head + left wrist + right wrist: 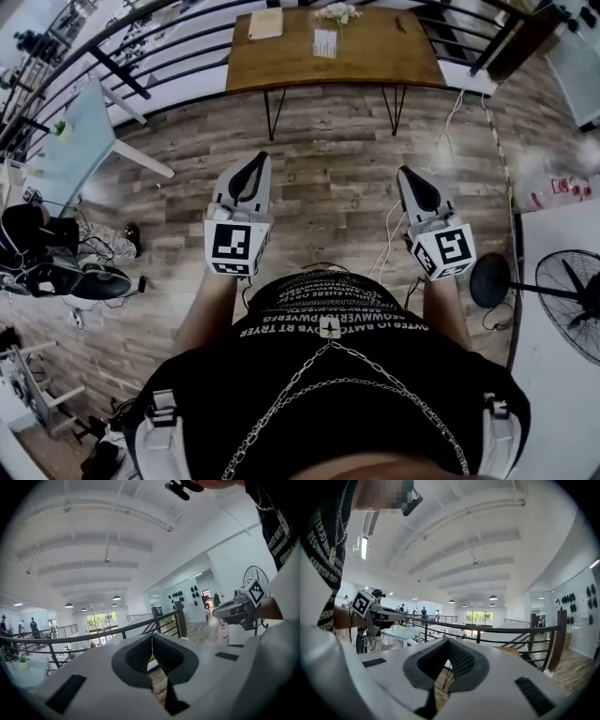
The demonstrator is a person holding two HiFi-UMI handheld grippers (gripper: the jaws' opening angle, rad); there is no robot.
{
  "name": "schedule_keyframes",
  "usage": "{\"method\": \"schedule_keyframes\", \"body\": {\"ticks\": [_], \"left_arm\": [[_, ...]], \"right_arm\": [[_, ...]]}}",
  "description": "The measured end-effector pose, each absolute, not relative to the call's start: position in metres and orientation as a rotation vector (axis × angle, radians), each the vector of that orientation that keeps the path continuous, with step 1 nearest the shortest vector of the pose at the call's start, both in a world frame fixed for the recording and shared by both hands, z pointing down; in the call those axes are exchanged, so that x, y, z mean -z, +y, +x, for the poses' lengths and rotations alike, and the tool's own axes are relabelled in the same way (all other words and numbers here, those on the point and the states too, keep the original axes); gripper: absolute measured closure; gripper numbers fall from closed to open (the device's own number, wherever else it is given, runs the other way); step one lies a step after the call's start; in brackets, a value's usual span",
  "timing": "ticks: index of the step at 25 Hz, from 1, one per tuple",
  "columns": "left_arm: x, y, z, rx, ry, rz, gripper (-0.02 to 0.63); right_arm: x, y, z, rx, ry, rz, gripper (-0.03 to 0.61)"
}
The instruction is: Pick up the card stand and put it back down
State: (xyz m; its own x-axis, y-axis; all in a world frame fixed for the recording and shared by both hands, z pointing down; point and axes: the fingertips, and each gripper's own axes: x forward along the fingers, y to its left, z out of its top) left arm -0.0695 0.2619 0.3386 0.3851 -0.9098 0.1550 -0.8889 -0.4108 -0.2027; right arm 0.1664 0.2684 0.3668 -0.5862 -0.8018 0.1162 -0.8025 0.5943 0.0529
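Seen from above, a person in a black shirt stands on a wood-plank floor (328, 178), with both forearms reaching forward at waist height, toward the top of the frame.

The left hand-held gripper (256, 159) sits left of centre and the right hand-held gripper (406, 172) right of centre. They are well apart, roughly parallel, and both point up the frame. Each has its marker cube nearest the body. In each gripper's own view the jaws are pressed together with nothing between them, aimed over a black railing (487, 630) into an open hall.

The card stand (324, 43) is far from both grippers, on a brown wooden worktop (384, 56) at the top centre of the frame. It shows as a small pale rectangle with its longer side running up the frame. Which way it faces is too small to tell.
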Motion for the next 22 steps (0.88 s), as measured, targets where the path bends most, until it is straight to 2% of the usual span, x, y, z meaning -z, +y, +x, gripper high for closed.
{"method": "schedule_keyframes", "body": {"ticks": [10,22], "left_arm": [[-0.365,0.253,-0.101,0.420,1.728,-2.578,0.584],[-0.371,0.165,-0.106,0.388,1.599,-2.670,0.584]], "right_arm": [[-0.378,0.255,0.130,-0.034,-2.696,1.284,0.568],[-0.383,0.190,0.099,-0.053,-2.642,1.323,0.568]]}}
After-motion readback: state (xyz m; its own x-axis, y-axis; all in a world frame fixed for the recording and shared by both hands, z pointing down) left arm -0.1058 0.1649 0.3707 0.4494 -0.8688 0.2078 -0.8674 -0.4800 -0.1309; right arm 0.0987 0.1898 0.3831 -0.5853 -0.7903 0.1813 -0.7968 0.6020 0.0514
